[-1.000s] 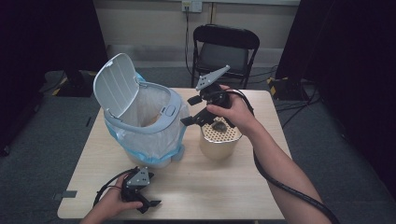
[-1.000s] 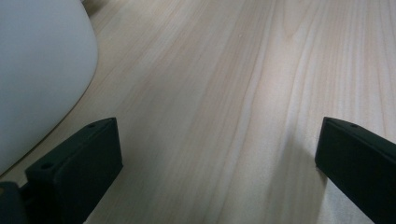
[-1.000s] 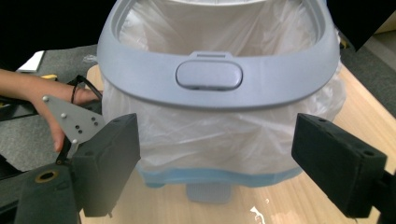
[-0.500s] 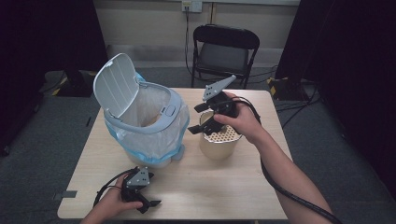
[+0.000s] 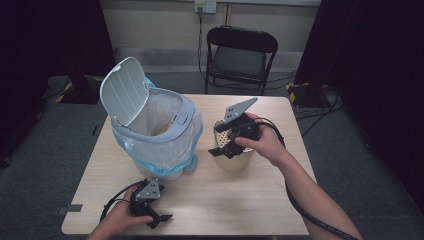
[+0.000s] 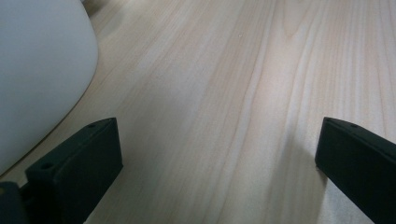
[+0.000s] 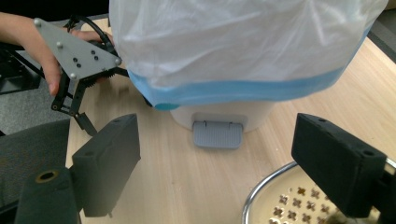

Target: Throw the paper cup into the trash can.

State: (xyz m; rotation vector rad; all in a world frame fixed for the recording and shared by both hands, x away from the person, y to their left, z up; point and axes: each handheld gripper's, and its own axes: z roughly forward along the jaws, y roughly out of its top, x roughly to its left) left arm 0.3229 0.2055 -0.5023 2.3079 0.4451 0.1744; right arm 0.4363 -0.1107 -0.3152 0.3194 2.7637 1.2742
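strainer (image 7: 299,205) lies just under right gripper (image 7: 219,163), fingers apart, seemingly not touching.

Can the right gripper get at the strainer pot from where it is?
Probably yes. The right gripper hangs open right over the pot, and its own view shows the metal rim just below the jaws with nothing between.

We've got the bin (image 5: 155,135) on the table's (image 5: 250,200) left half, the perforated container (image 5: 235,155) just to its right, and a chair (image 5: 241,55) behind the table's far edge.
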